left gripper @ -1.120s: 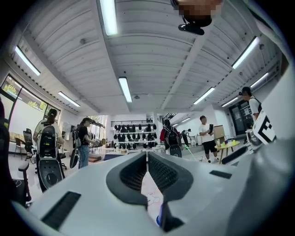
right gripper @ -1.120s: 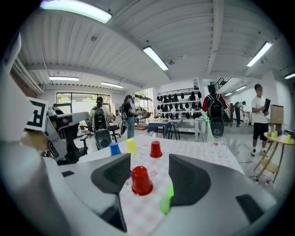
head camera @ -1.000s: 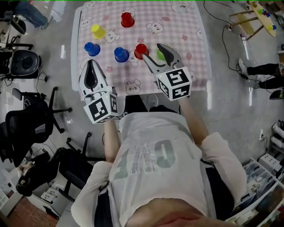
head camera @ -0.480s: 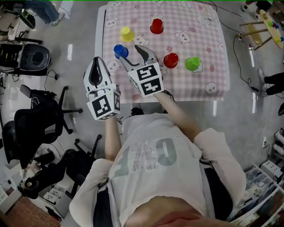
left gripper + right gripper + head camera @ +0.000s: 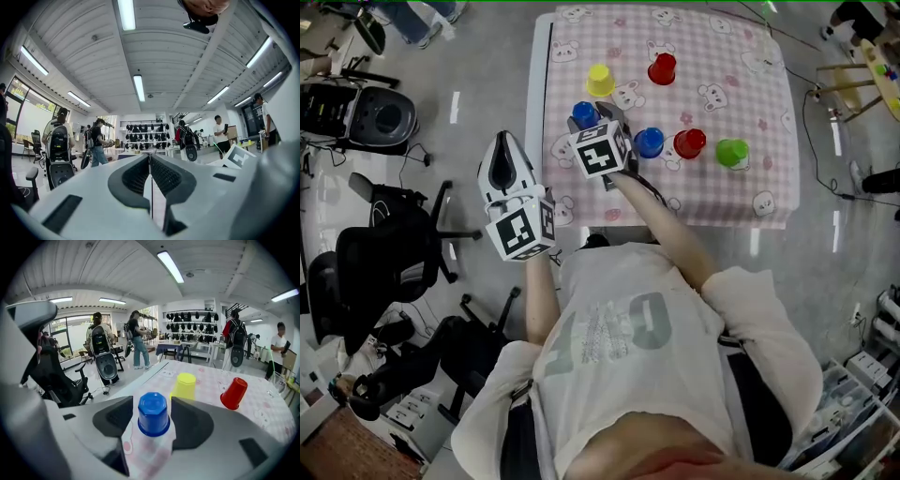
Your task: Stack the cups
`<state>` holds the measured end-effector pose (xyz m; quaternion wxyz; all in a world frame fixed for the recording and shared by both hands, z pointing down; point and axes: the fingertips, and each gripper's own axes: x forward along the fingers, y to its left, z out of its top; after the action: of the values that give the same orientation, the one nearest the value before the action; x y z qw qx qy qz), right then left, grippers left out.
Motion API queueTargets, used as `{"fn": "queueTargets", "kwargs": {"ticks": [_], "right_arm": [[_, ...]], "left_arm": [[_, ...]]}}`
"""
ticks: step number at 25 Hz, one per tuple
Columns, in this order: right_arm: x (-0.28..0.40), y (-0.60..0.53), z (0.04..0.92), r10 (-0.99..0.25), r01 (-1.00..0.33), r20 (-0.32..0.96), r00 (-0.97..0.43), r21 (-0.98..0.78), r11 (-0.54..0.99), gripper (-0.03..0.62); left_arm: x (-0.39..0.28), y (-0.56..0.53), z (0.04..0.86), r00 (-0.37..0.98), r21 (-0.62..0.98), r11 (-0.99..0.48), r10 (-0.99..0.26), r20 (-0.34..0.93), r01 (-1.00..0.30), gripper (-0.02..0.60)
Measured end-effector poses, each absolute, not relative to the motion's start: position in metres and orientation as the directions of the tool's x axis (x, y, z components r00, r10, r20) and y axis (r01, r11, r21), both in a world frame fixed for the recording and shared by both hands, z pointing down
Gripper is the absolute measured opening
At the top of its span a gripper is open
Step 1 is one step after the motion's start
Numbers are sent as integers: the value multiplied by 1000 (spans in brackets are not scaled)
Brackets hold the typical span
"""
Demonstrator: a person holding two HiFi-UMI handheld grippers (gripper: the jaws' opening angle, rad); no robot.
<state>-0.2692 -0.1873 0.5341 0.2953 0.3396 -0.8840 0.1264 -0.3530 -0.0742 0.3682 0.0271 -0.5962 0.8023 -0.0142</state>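
Bearing cups: pink checked table, top centre.
Left gripper: jaws closed, empty, left of the table.
Right gripper: jaws wide apart either side of blue cup near the table's left edge, not gripping it.
Other cups: yellow cup, red cup, second blue cup, second red cup, green cup.

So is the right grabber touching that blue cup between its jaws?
Apart. The right gripper view shows the right gripper open around the blue cup, a sliver of tablecloth between each jaw and it.
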Motion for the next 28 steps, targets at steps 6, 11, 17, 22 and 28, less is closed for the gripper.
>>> {"fn": "queueTargets", "kwargs": {"ticks": [6, 11, 17, 22, 28], "right_arm": [[-275, -187, 544, -516, -670, 637, -573, -2, 742, 218], [-268, -185, 524, -523, -661, 591, -614, -23, 750, 215], [-226, -176, 429, -567, -650, 439, -697, -54, 758, 215], [-155, -170, 397, -614, -670, 406, -678, 2, 742, 215], [-92, -172, 416, -644, -709, 457, -613, 41, 704, 215]], "left_arm": [[-361, -65, 367, -305, -55, 306, -952, -22, -950, 34], [-355, -64, 368, -307, -56, 308, -951, -27, -950, 34], [-345, -71, 365, -288, -56, 290, -957, -36, -956, 34], [-322, -83, 365, -251, -52, 253, -967, -43, -966, 34], [-300, -92, 361, -220, -55, 223, -974, -56, -973, 34]]}}
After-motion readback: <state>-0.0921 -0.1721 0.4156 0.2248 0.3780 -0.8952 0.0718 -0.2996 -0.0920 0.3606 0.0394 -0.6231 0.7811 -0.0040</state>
